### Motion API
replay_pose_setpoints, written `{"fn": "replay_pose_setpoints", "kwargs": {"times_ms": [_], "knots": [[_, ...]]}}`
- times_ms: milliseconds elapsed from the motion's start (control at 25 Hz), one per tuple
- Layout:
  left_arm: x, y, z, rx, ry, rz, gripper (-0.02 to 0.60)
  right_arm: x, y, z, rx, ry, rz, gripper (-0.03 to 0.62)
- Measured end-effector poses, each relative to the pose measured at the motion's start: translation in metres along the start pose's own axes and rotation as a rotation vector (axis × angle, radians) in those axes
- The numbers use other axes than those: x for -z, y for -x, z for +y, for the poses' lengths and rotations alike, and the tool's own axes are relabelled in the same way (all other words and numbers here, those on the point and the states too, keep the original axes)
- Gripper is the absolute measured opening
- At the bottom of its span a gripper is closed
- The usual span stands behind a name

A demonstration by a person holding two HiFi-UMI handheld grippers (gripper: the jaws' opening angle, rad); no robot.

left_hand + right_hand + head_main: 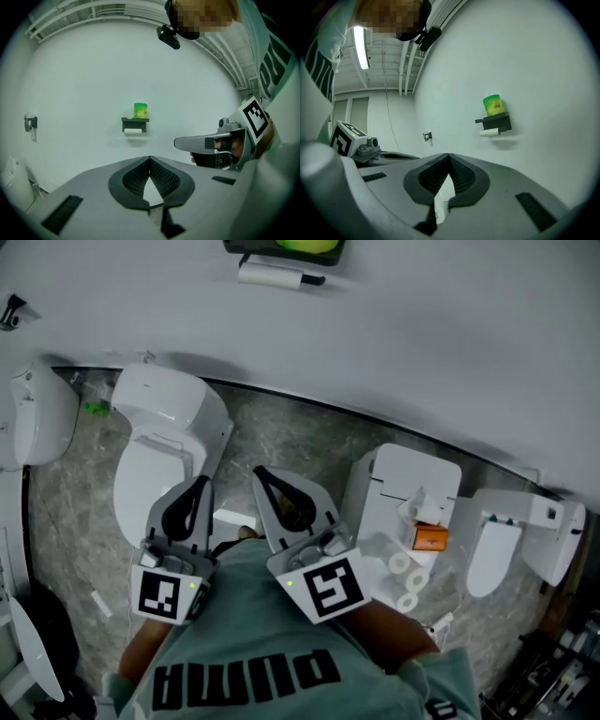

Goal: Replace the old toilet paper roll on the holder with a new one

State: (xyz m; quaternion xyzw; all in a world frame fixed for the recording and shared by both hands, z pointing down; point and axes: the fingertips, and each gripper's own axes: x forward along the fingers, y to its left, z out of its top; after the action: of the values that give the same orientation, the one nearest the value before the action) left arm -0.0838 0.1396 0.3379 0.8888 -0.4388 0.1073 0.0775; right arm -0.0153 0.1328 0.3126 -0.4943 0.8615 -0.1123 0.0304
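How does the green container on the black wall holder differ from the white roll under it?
The green cylindrical container stands upright on the black wall holder; the thin white roll lies level beneath it. The container looks thicker than the roll. Both are cylinders on that holder.

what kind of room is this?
Probably a bathroom mock-up or fixture test space rather than a home bathroom. A white toilet and a second toilet stand side by side on the stone-look floor, and a paper holder hangs on the wall.
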Motion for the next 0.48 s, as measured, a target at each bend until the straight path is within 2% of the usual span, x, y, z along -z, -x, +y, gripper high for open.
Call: {"fn": "replay_pose_setpoints", "kwargs": {"times_ms": [320, 480], "knots": [[0.000, -0.021, -0.015, -0.034, -0.034, 0.038, 0.005, 0.001, 0.006, -0.033, -0.020, -0.033, -0.015, 0.003], [-0.002, -0.030, -0.019, -0.018, -0.045, 0.049, 0.005, 0.000, 0.005, -0.040, -0.011, -0.052, -0.016, 0.003]]}}
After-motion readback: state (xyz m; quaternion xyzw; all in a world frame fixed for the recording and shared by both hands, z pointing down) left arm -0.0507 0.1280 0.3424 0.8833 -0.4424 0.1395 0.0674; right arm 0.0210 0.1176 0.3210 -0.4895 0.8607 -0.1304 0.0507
